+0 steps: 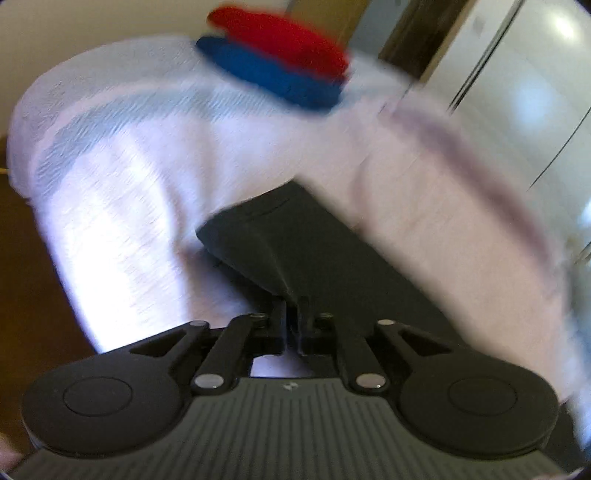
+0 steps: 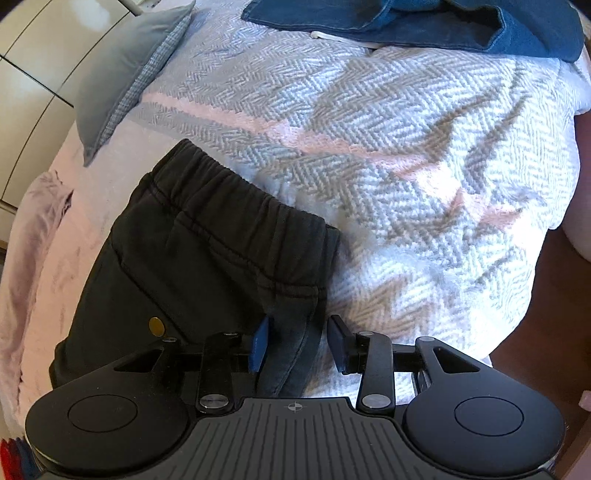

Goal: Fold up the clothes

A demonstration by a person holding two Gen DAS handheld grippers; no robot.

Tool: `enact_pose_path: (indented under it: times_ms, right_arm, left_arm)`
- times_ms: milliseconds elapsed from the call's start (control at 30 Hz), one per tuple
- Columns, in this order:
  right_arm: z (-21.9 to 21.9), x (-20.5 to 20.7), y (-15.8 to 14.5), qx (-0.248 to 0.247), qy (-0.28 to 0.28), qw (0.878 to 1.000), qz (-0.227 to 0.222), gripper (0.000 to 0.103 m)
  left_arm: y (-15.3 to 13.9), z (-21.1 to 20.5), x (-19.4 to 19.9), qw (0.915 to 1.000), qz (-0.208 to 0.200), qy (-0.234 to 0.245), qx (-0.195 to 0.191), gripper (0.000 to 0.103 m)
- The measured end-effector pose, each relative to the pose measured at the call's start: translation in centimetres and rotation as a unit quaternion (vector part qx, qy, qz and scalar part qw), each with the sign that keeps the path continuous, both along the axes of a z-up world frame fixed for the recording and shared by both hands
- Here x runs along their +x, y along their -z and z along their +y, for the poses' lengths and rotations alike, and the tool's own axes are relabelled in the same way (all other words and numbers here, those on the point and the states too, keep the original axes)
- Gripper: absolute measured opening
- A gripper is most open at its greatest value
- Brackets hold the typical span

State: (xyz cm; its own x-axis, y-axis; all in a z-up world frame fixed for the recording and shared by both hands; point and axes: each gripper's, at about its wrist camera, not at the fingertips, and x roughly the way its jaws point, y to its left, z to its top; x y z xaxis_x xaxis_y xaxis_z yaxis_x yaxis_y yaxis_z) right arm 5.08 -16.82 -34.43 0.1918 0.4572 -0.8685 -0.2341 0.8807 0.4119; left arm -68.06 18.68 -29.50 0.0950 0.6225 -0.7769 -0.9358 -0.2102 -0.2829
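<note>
Garment: black shorts (image 2: 192,258) with an elastic waistband (image 2: 236,192), lying on the bed's herringbone blanket (image 2: 424,155).
Handling: judged soft, light and limp; sags wherever unsupported.
Where to hold: waistband corner or side seam, thicker and less slippery.
Right gripper (image 2: 301,345): jaws partly open, a fold of the shorts between them, pads not pressing.
Left gripper (image 1: 293,325): jaws nearly together over black cloth; grip cannot be told through blur.
Nearby: folded red and blue clothes (image 1: 280,59); denim garment (image 2: 424,22); grey pillow (image 2: 125,70).

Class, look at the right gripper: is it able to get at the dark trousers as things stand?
Probably yes. The right gripper stands open with a fold of the dark trousers already between its fingers, and nothing lies on top of them on the blanket.
</note>
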Motion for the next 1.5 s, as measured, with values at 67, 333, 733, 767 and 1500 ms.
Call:
enact_pose_path:
  times_ms: [67,333,733,767,1500]
  right_arm:
    - [0.0,-0.1,-0.2,-0.002,0.004,1.000,0.003,0.039]
    - [-0.5,-0.5,-2.5,-0.033,-0.072,0.995,-0.058,0.039]
    - [-1.8,1.7,-5.4,-0.018,-0.136,0.988,-0.077,0.043]
    - [-1.6,2.2,-5.8,-0.008,-0.137,0.987,-0.083,0.044]
    - [11.9,12.2,-1.2,0.128,-0.213,0.968,0.014,0.037]
  left_arm:
    - [0.6,0.8,0.4,0.9995,0.027,-0.001,-0.015,0.023]
    - [-4.1,-1.0,3.6,0.9893,0.140,-0.031,-0.026,0.023]
    - [-7.2,1.3,25.3,0.9481,0.087,0.305,0.020,0.023]
    - [-7.2,1.7,27.2,0.9389,0.074,0.335,0.022,0.023]
    - [3.1,12.2,40.7,0.7600,-0.089,0.627,-0.145,0.021]
